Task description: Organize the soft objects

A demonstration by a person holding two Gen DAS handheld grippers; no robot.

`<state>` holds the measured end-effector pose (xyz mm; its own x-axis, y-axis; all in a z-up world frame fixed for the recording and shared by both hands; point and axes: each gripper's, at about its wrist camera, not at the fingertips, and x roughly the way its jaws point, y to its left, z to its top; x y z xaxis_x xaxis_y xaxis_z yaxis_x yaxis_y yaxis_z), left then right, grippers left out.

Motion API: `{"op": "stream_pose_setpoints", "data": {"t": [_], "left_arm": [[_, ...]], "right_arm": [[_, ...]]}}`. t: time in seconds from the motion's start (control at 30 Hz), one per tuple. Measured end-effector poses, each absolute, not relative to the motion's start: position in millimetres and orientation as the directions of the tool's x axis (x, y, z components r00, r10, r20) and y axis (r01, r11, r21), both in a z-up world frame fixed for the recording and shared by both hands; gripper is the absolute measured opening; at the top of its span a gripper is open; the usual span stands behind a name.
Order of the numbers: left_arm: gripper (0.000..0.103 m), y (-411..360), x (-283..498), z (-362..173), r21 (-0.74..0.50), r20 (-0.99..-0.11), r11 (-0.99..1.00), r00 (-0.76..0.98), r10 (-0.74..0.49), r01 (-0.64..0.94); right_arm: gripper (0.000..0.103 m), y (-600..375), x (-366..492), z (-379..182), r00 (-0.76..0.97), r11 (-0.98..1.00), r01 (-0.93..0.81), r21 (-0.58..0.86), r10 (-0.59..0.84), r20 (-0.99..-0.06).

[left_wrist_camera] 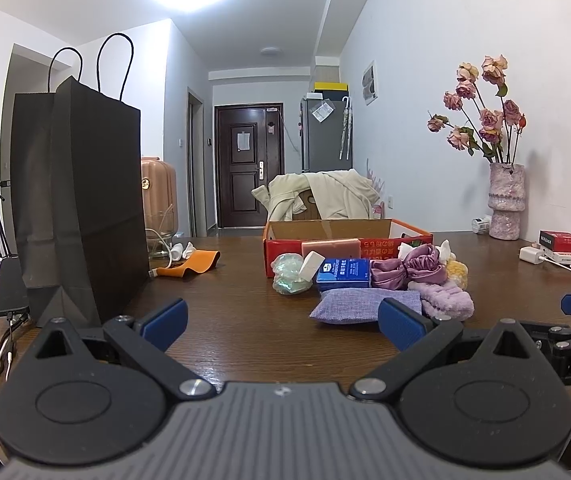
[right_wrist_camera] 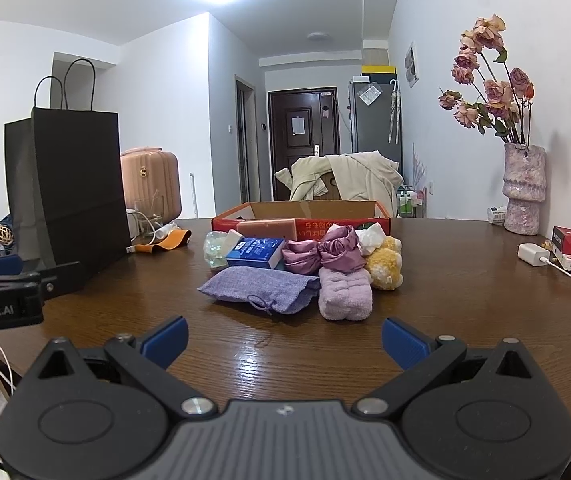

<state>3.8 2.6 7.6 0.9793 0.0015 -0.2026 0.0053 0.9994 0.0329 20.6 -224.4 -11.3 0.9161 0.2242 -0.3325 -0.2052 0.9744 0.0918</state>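
Right wrist view first: the right gripper [right_wrist_camera: 284,340] hangs low over the brown wooden desk [right_wrist_camera: 445,288], blue-padded fingers [right_wrist_camera: 167,340] spread wide with nothing between them. Straight ahead sits the pile of soft things: a lilac woven drawstring pouch [right_wrist_camera: 259,288] nearest, a folded fuzzy lavender towel [right_wrist_camera: 345,292] touching its right side, a shiny purple satin scrunchie [right_wrist_camera: 325,254] behind, a fluffy yellow pom-pom toy [right_wrist_camera: 385,266] to the right, and a blue tissue packet [right_wrist_camera: 255,252] leaning against the red cardboard box [right_wrist_camera: 305,218].

Over on the left wrist view, the left gripper [left_wrist_camera: 283,322] is just as open and empty, off to the left of the pile, with the tall black paper bag [left_wrist_camera: 81,208] standing upright beside it.

Nothing's been picked up yet, so this looks like the approach. My call for the next move: the right gripper eases forward, drops its fingers around the pouch or towel and pinches firmly, since soft fabric will squash and slip. Whether bag or box is the destination, I can't tell.
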Motion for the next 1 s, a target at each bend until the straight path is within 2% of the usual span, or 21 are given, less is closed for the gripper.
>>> {"op": "stream_pose_setpoints", "data": {"t": [0.83,1.0], "left_arm": [[0.103,5,13,11,0.037,-0.208,0.999,0.978,-0.008,0.016],[0.103,15,39,30,0.053,-0.207,0.995,0.975,-0.077,0.09]], "right_arm": [[0.103,-225,24,-12,0.92,0.975,-0.198,0.096,0.219,-0.325],[0.103,-223,35,-13,0.923,0.978,-0.195,0.074,0.208,-0.324]]}}
